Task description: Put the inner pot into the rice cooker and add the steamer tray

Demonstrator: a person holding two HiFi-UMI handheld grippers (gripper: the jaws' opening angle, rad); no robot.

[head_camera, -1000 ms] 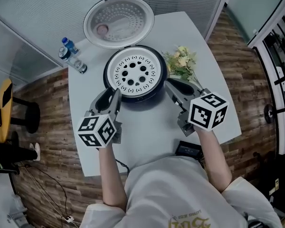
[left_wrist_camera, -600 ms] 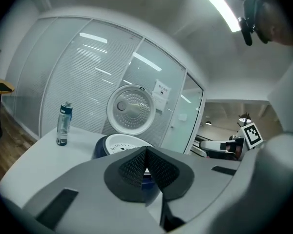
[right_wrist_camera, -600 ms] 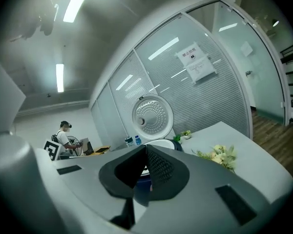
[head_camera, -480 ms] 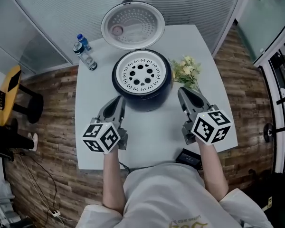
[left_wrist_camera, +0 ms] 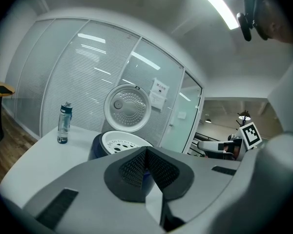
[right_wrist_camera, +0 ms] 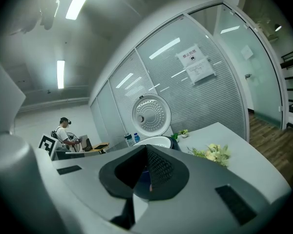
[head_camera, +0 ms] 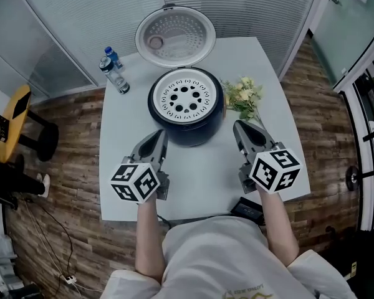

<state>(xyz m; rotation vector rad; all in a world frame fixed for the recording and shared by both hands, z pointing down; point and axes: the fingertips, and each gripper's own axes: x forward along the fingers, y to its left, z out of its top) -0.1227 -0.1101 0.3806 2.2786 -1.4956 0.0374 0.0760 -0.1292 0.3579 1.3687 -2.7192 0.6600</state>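
The dark rice cooker (head_camera: 188, 124) stands on the white table with its lid (head_camera: 175, 36) swung up at the back. The white steamer tray (head_camera: 186, 97), pierced with round holes, rests in its mouth; anything under it is hidden. My left gripper (head_camera: 161, 135) hovers in front of the cooker at its left, shut and empty. At the cooker's right front my right gripper (head_camera: 237, 127) is shut and empty too. In the left gripper view the cooker (left_wrist_camera: 98, 146) and tray (left_wrist_camera: 123, 143) lie beyond my left gripper (left_wrist_camera: 146, 151). The right gripper view shows the lid (right_wrist_camera: 151, 115) above my right gripper (right_wrist_camera: 147, 150).
Two water bottles (head_camera: 115, 73) stand at the table's far left corner. A bunch of artificial flowers (head_camera: 242, 94) lies right of the cooker, near my right gripper. A black device (head_camera: 249, 209) sits at the table's (head_camera: 199, 173) near edge. A yellow stool (head_camera: 15, 126) stands on the floor at left.
Both grippers have drawn back from the cooker's sides toward the person. The left jaws, apart a second ago, are now together. The tray stays in the cooker.
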